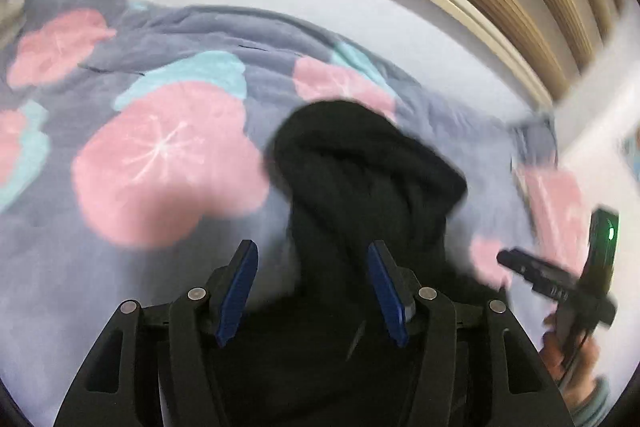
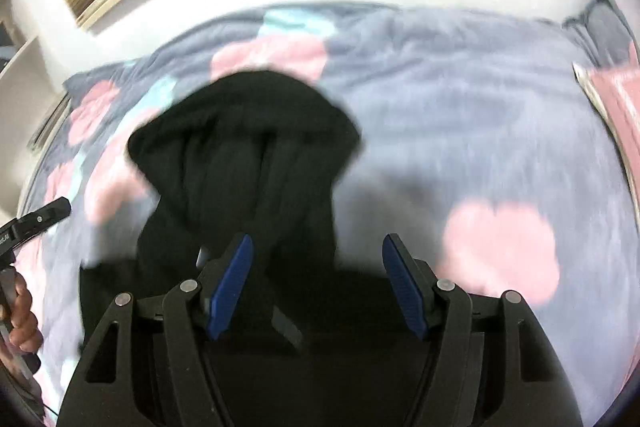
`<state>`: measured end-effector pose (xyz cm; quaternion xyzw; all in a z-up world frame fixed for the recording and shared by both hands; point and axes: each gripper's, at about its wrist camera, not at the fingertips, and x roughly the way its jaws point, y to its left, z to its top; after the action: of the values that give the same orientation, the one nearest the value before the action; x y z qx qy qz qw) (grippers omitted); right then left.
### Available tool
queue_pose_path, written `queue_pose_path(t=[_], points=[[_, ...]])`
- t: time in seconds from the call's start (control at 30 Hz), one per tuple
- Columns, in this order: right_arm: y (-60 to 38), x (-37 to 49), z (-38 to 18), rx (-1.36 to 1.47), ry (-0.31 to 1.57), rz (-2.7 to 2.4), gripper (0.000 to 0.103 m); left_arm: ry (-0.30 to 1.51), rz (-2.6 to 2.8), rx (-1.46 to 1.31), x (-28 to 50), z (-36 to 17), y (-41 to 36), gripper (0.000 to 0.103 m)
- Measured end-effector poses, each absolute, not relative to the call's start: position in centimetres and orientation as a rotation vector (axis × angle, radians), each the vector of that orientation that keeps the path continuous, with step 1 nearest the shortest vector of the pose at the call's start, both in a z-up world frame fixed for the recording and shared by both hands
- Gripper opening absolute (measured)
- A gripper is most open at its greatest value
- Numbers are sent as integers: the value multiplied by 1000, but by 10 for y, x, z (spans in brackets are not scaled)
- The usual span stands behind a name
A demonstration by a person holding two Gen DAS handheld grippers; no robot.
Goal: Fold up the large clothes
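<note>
Garment [image 1: 360,187] bunched on bedspread [image 1: 160,267], no containers

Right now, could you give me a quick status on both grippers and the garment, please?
Left gripper open, nothing gripped. Right gripper open, nothing gripped. Black garment bunched on the floral bedspread, not yet folded. Nothing in the way.

No text, label, brand or number can be read in either view: both are motion-blurred, and the small pale marks on the black hand-held gripper [image 1: 554,281] at the frame edge are too smeared to make out
</note>
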<state>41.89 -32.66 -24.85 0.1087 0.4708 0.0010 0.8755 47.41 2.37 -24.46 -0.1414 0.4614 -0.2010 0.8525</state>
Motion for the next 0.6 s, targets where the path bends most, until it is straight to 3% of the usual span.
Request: queue_pose_path(t=[0.3,0.33,0.37,0.4,0.43,0.5,0.6], points=[[-358,515,-303,318,1087,-56,70,1054,-421,-246,574,-304,-26,59],[-359,526,-311,307,1118,-42,54,1043,-405,-213,583,-311,-31,58],[-359,530,-319,295,1141,-31,11,1052,-350,-179,593,-321,-34,46],[-364,533,-326,301,1163,-30,8,1073,-313,-175,600,-328,-34,25],[-369,529,-324,334,1145,-27,8,1097,-327,-235,605,-331,-26,11],[-388,509,-307,452,1050,45,7,1012,-390,-387,594,-314,4,11],[-381,486,-301,381,996,54,7,942,-436,-335,563,-292,14,24]])
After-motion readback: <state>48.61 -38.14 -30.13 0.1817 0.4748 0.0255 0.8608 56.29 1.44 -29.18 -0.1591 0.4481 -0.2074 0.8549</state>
